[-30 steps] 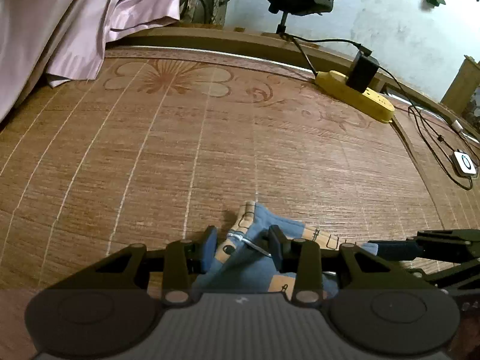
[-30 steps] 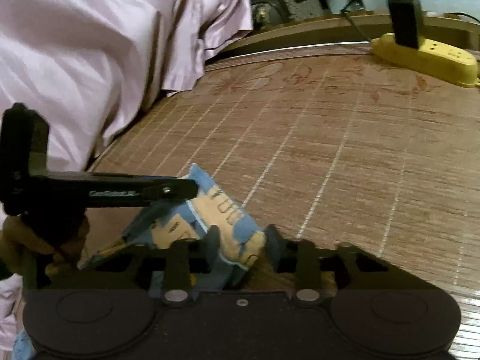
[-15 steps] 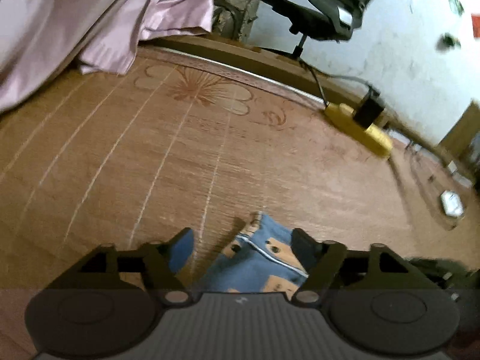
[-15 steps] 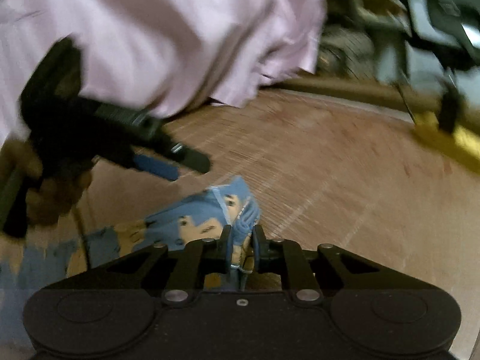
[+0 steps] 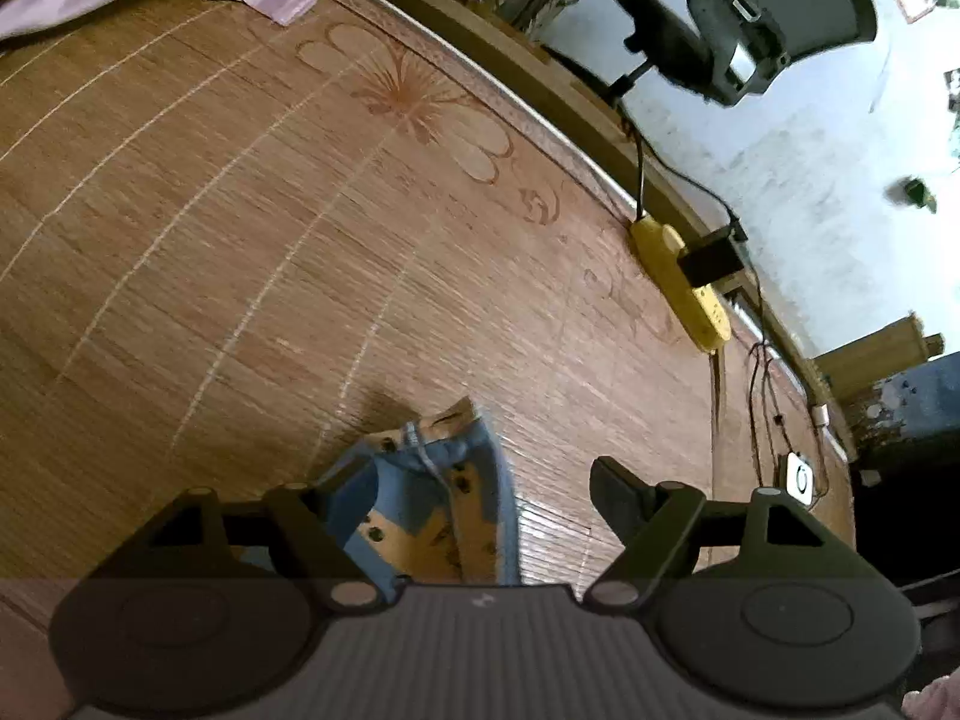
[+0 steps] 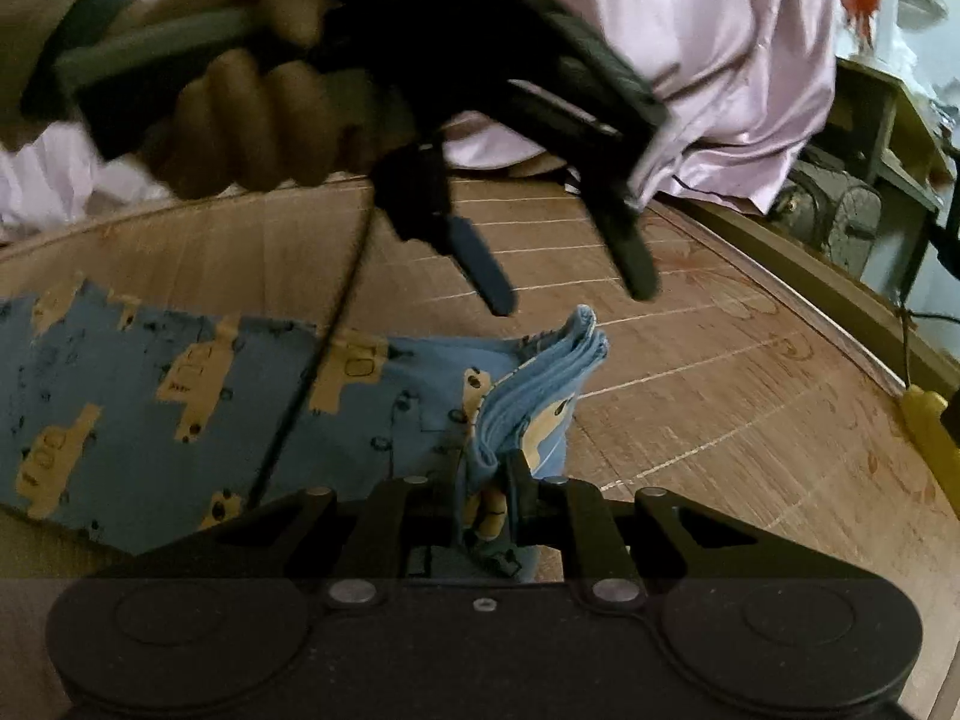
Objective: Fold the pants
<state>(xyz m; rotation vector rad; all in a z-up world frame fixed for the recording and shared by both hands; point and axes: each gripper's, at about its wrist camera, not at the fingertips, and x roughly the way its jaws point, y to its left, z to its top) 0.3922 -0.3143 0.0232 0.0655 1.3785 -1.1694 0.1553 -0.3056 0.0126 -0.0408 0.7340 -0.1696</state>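
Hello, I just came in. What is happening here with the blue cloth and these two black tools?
A person is folding small blue pants printed with tan cars on a woven mat, using a handheld gripper in each hand. The right gripper is shut on a bunched edge of the pants. The left gripper is open and hangs above the fabric without holding it; in its own view the pants lie between and below its spread fingers. The rest of the pants lies flat on the mat.

A home bedroom: woven bed mat [image 5: 252, 252], pink bedsheet [image 6: 690, 60], office chair [image 5: 774, 30].
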